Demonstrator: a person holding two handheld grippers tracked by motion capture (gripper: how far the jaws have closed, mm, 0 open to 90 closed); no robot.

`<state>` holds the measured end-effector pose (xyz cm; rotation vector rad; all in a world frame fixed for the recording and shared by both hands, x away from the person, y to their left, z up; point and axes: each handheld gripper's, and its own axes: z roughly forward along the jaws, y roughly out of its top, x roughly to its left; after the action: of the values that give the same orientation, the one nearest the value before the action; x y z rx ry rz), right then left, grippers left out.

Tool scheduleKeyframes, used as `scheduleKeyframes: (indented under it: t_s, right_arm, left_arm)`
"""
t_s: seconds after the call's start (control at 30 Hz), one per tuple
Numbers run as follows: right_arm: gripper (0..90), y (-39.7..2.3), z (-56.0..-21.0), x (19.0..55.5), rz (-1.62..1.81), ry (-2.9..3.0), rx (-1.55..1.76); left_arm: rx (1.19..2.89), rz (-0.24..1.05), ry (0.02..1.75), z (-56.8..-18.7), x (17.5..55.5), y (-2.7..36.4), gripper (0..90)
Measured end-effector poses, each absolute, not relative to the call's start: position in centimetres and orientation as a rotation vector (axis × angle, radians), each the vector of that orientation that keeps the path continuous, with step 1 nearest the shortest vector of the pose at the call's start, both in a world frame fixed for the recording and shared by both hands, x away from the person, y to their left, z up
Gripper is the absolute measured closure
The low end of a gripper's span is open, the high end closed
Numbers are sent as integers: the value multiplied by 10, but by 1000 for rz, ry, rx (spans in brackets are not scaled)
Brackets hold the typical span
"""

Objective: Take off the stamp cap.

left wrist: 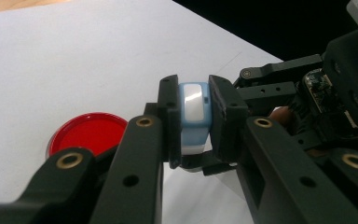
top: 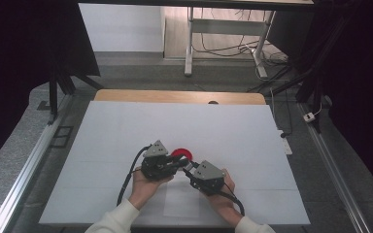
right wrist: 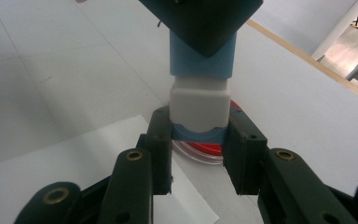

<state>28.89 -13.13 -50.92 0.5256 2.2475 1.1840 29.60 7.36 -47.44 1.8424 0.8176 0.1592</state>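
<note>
A: So, where does the work stand?

B: Both tools are clamped on the same small blue-and-white container (left wrist: 193,116). In the left gripper view, the left gripper (left wrist: 195,122) has its jaws pressed against the blue end, near the middle of the frame. In the right gripper view, the right gripper (right wrist: 199,135) squeezes the blue band below the white section, centre frame.

A: And in the high view?

B: The 2 grippers meet tip to tip just below the centre, left gripper (top: 178,164) and right gripper (top: 188,168), held above the white table (top: 126,131). The container itself is too small to make out there.

A: What is the red thing?

B: A red dish (left wrist: 89,132) lying flat on the table, lower left in the left gripper view, just under the container in the right gripper view.

A: So what's done?

B: I'd judge the pickup and the 2-handed grip are done. The 2 halves look joined, so pulling or twisting them apart seems left, probably over the dish.
</note>
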Motion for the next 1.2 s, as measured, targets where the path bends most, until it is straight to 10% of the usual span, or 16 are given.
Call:
scheduleKeyframes:
  t_s: [1.2]
  right_arm:
    - [650,-132,-509,287,1166,2252,535]
  left_arm:
    - [1812,132,833,-477,296,76,758]
